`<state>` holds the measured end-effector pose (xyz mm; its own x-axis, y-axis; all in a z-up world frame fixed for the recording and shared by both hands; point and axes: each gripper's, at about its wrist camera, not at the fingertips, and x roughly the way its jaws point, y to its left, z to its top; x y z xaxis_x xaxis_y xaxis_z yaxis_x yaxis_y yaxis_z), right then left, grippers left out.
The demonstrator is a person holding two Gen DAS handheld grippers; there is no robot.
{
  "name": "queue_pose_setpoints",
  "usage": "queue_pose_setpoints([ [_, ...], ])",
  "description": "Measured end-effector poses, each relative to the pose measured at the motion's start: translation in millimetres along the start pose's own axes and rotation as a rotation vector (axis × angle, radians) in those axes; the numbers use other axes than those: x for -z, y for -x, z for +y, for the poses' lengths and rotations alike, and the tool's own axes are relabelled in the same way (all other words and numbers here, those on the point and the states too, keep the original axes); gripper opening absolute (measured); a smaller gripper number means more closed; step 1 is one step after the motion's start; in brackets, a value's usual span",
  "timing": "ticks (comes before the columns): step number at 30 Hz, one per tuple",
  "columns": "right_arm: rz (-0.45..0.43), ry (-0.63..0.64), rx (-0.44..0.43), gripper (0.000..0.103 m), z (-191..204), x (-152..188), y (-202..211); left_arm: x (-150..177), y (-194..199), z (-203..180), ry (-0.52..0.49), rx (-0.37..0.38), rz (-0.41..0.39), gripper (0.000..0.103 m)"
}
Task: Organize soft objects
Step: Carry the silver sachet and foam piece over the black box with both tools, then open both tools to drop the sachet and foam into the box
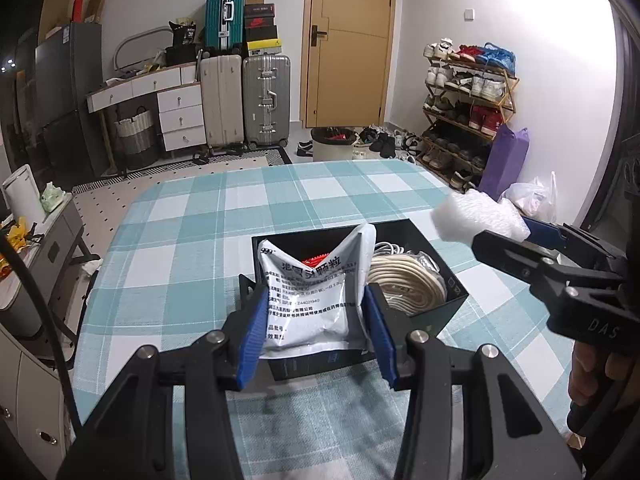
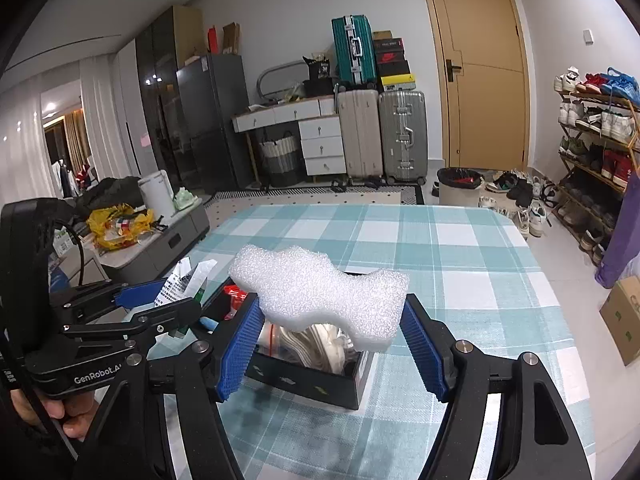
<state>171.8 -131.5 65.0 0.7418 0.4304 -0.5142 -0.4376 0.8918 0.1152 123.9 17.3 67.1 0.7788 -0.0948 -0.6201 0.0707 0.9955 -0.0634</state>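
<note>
Holding both items above the black box [image 1: 448, 280] on the checked counter [image 1: 200, 216], the two claws each carry risk. The left claw [image 1: 318, 328] is narrow and pinches a white printed pouch [image 1: 310, 292] by its lower sides; the pouch stands upright, long axis roughly vertical, its top buckled into a V that leans toward the box. A soft pouch squeezed this way could fold further and slide out, or catch on the box's near wall on the way in. The right claw [image 2: 328, 332] stands wider, clamped on a white foam block [image 2: 320, 292]; its long axis runs crosswise between the pads, wavy edge toward the camera, hovering over the box. Foam is springy, so it may rock or pop free if the squeeze eases. The box already holds a coiled cream cord [image 1: 406, 284] and something red, so room looks tight and the foam might perch on top.
</note>
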Motion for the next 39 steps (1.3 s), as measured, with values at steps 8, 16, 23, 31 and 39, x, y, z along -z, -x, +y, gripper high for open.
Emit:
queue_pose_setpoints([
  [8, 0.022, 0.011, 0.045, 0.07, 1, 0, -32, -3, -24, -1, -0.007, 0.003, 0.029, 0.046],
  [16, 0.037, 0.027, 0.073, 0.07, 0, 4, -66, -4, -45, -2, -0.012, -0.005, 0.054, 0.046],
  [23, 0.053, 0.054, 0.117, 0.07, 0, 5, -91, -3, -65, -2, -0.02, -0.019, 0.08, 0.046],
  [31, 0.077, 0.092, 0.117, 0.07, -3, 6, -107, 0, -72, -2, -0.041, -0.028, 0.085, 0.048],
  [39, 0.083, 0.103, 0.099, 0.079, -9, 8, -103, 1, -68, -2, -0.054, -0.008, 0.091, 0.059],
])
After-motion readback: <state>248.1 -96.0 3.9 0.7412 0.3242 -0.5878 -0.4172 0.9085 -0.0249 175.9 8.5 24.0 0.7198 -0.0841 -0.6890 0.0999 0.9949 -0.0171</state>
